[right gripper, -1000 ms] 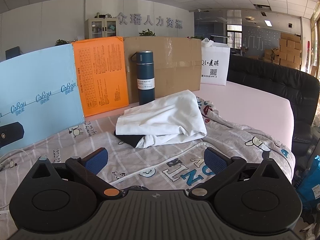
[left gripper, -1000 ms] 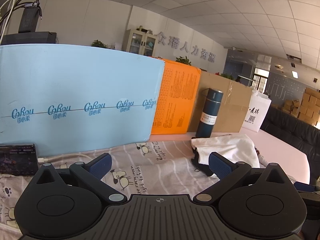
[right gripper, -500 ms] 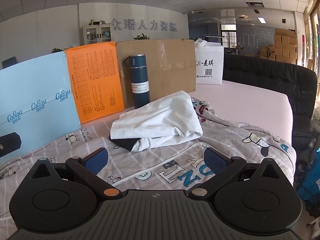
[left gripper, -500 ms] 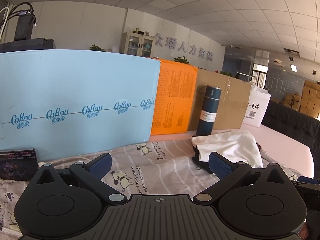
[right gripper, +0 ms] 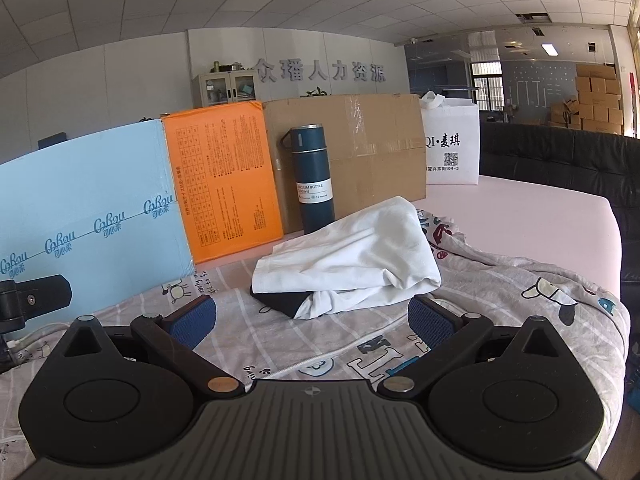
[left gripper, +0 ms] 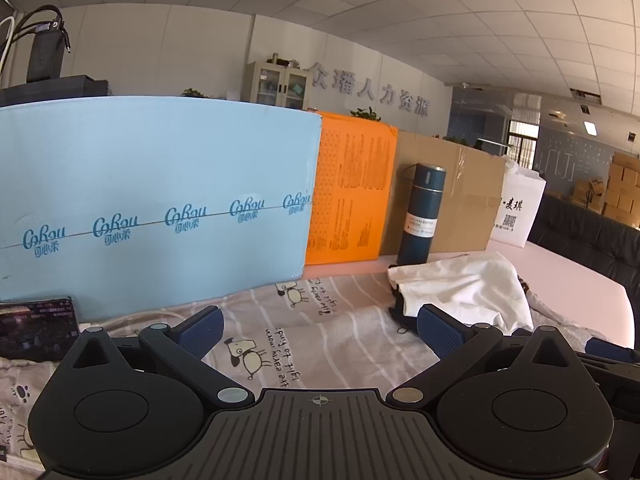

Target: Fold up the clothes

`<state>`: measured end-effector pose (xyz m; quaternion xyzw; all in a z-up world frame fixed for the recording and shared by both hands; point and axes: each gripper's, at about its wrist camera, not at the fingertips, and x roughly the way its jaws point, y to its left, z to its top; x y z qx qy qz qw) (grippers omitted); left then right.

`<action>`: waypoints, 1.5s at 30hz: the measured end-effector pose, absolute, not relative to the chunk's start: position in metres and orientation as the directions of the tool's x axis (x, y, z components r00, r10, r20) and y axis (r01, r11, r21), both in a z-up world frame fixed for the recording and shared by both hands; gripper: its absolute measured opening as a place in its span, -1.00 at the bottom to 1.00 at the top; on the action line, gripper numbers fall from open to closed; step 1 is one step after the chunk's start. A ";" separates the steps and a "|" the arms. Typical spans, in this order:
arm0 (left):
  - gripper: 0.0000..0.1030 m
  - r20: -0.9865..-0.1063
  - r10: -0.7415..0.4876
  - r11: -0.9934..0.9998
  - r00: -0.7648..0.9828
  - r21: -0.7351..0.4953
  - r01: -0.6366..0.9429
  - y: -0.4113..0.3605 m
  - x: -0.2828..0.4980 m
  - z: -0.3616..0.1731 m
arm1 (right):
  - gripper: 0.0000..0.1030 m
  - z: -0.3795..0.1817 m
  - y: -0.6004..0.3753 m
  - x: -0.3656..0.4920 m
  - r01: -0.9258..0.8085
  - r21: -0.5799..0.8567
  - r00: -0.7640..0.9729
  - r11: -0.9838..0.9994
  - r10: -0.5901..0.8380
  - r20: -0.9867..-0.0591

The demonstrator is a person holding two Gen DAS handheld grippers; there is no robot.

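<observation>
My left gripper (left gripper: 318, 330) and right gripper (right gripper: 312, 318) both hold their jaws spread and empty, ready to grasp. The crumpled white garment (right gripper: 356, 256) lies mid-frame on the worktop's patterned sheet (right gripper: 500, 280), unfolded.

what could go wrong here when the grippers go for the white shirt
1. The vacuum bottle stands upright just behind the white garment; lifting or flicking the cloth could tip it.
2. A dark garment lies under the white one, so a deep pinch by the open right gripper may take both.
3. The cartoon-print sheet is loose and could get grabbed too.
</observation>
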<state>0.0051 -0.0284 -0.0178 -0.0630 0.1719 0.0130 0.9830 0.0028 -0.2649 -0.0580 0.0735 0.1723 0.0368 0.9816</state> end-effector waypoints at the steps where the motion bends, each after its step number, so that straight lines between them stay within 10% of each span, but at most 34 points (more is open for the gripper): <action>1: 1.00 -0.339 0.003 0.992 0.941 -0.120 -0.047 -0.028 0.005 -0.018 | 1.00 -0.059 -0.266 0.004 -0.082 0.174 0.930 0.981 0.138 -0.342; 45: 1.00 -0.303 0.045 0.999 0.952 0.008 -0.044 -0.057 -0.023 -0.032 | 1.00 -0.077 -0.277 -0.010 -0.141 0.128 0.907 0.982 0.180 -0.380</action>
